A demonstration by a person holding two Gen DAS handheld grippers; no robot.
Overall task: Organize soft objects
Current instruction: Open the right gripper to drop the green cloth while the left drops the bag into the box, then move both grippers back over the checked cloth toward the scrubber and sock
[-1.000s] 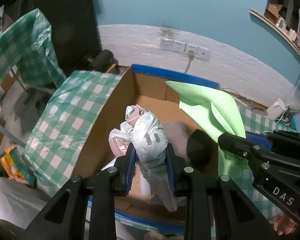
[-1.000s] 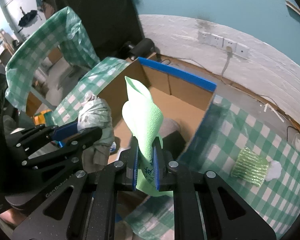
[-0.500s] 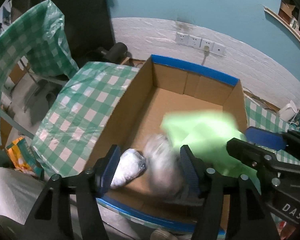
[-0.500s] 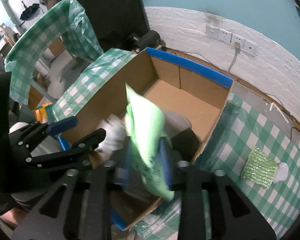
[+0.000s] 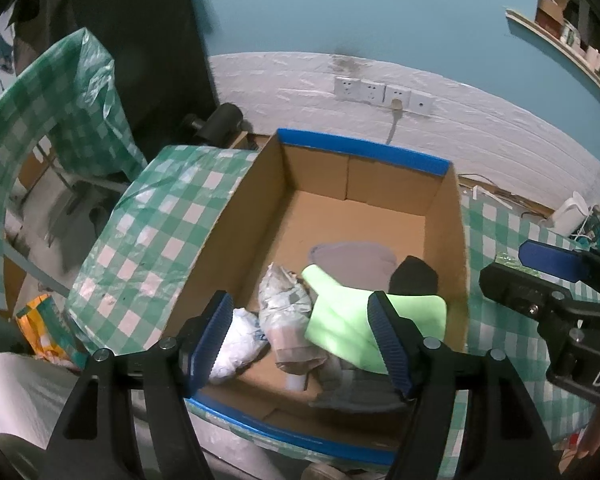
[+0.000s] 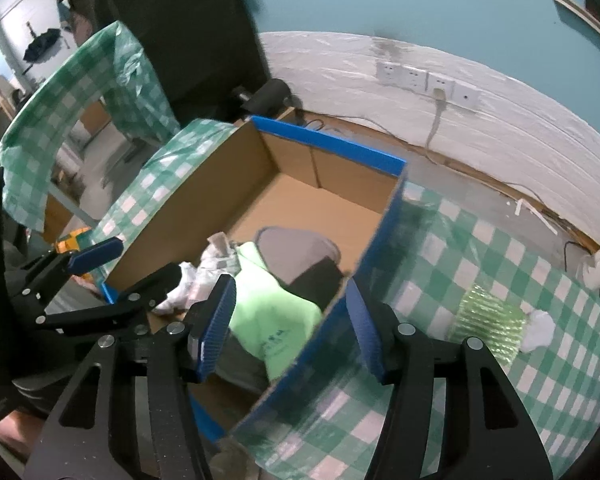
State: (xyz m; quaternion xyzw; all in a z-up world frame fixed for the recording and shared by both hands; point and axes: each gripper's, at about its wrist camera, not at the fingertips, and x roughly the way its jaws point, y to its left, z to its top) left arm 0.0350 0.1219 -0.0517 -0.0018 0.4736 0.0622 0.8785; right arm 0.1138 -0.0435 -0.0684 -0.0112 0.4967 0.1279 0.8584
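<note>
An open cardboard box with blue-taped rims (image 5: 364, 152) (image 6: 328, 148) holds a light green cloth (image 5: 340, 320) (image 6: 268, 316), a crumpled silver-grey bag (image 5: 284, 304), a white bag (image 5: 240, 336), a grey cap-like item (image 5: 352, 258) (image 6: 296, 248) and a black item (image 5: 414, 276). My left gripper (image 5: 300, 340) is open and empty above the box's near end. My right gripper (image 6: 292, 320) is open and empty above the box's right wall; it also shows in the left wrist view (image 5: 548, 276).
A green checked tablecloth (image 6: 500, 256) covers the table around the box. A green bubble-wrap piece (image 6: 488, 320) and a white crumpled scrap (image 6: 540, 328) lie right of the box. White wall with sockets (image 5: 384, 90) is behind. A draped chair (image 5: 60, 92) stands at left.
Both grippers opened. The silver-grey bag fell from the left gripper and the green cloth from the right gripper; both now lie in the box. Both grippers pulled back.
</note>
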